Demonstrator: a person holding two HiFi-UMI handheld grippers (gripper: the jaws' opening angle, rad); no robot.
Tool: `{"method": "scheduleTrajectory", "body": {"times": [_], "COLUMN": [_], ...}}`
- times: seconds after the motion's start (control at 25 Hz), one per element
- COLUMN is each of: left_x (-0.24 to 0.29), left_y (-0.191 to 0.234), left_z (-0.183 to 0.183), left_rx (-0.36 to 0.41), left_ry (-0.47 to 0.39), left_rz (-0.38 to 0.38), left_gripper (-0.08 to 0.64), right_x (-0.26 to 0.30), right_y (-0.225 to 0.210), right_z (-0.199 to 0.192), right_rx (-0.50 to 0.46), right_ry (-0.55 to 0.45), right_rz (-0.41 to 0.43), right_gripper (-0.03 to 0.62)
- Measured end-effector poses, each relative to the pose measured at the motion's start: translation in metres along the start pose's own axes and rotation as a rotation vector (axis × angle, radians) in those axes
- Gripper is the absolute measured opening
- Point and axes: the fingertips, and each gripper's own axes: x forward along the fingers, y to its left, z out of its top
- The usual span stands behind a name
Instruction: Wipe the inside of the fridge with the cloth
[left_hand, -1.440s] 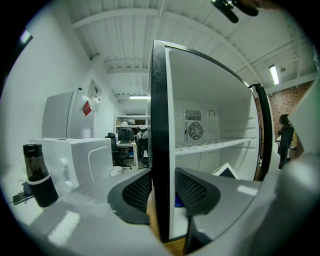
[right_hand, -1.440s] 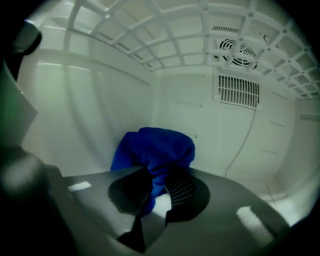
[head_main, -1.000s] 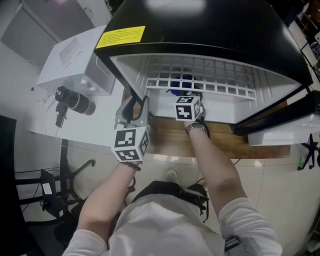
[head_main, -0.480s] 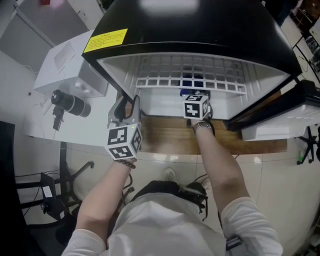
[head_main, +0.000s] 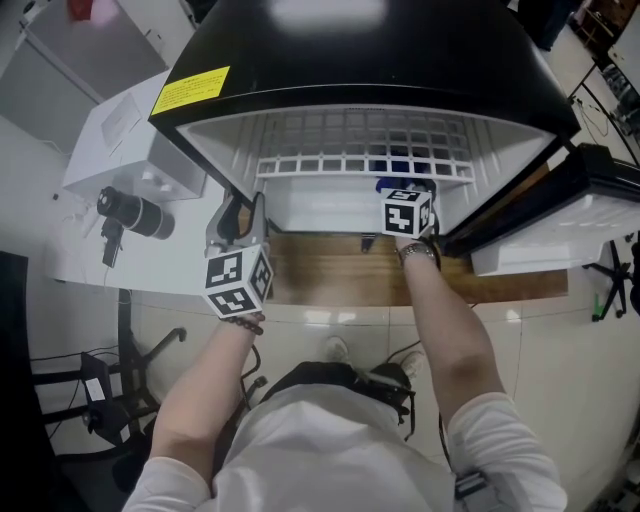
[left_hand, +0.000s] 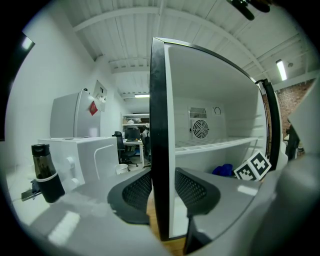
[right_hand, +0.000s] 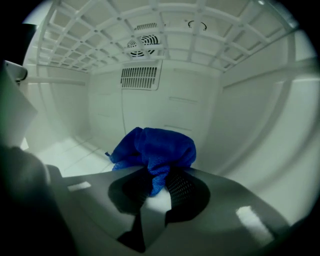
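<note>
Cloth (right_hand: 152, 150): blue, bunched, sitting on the fridge (head_main: 380, 60) floor in the lower compartment, toward the right side wall and short of the back wall. The right hand-held gripper (right_hand: 159, 180) is pinching a fold of it, jaws nearly together on the fabric, the rest of the bundle trailing ahead of the tips. Over the past second this gripper and the cloth have been travelling across the floor from near the middle of the fridge toward its right side; I am reading that as a wiping stroke under way, with the floor's right part being covered now and the walls and the wire shelf (head_main: 365, 160) above probably still waiting. The left hand-held gripper (left_hand: 162, 187) is keeping its place at the fridge's left wall, jaws half open and closed around that wall's front edge, apparently bracing the cabinet. The floor is looking white, ribbed and dry; no dirt is showing. The door (head_main: 560, 215) is hanging open at the fridge's right. The fridge is standing on a wooden desk (head_main: 330, 275). Left of the fridge a white box (head_main: 120, 130) and a black bottle (left_hand: 45, 172) are sitting on a white surface. Beyond the fridge's left side, office chairs and shelving are showing under a white ceiling.
</note>
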Motion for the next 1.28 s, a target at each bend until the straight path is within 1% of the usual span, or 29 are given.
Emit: {"method": "scheduleTrajectory", "body": {"times": [0.24, 0.44, 0.52, 0.68, 0.88, 1.12, 1.28], "left_x": [0.0, -0.001, -0.001, -0.002, -0.003, -0.003, -0.003], "left_y": [0.0, 0.0, -0.001, 0.0, -0.002, -0.003, -0.003], "left_z": [0.0, -0.001, -0.002, -0.001, -0.002, -0.002, -0.002], "left_rx": [-0.001, 0.004, 0.006, 0.007, 0.012, 0.016, 0.018], "left_ry": [0.008, 0.016, 0.02, 0.024, 0.037, 0.05, 0.053], "left_rz": [0.01, 0.014, 0.015, 0.014, 0.003, -0.013, -0.024], "left_gripper": [0.135, 0.135, 0.135, 0.133, 0.133, 0.133, 0.133], "right_x": [-0.005, -0.009, -0.012, -0.024, -0.042, -0.064, -0.076], "right_y": [-0.02, -0.021, -0.019, -0.01, 0.022, 0.084, 0.127], "right_z": [-0.007, -0.005, -0.002, 0.018, 0.036, 0.055, 0.062], "right_rx": [0.008, 0.02, 0.026, 0.031, 0.011, -0.014, -0.016], "right_ry": [0.025, 0.011, -0.012, -0.086, -0.146, -0.2, -0.216], "right_rz": [-0.041, -0.044, -0.037, -0.008, 0.055, 0.162, 0.233], "right_gripper": [0.071, 0.071, 0.071, 0.071, 0.071, 0.071, 0.071]}}
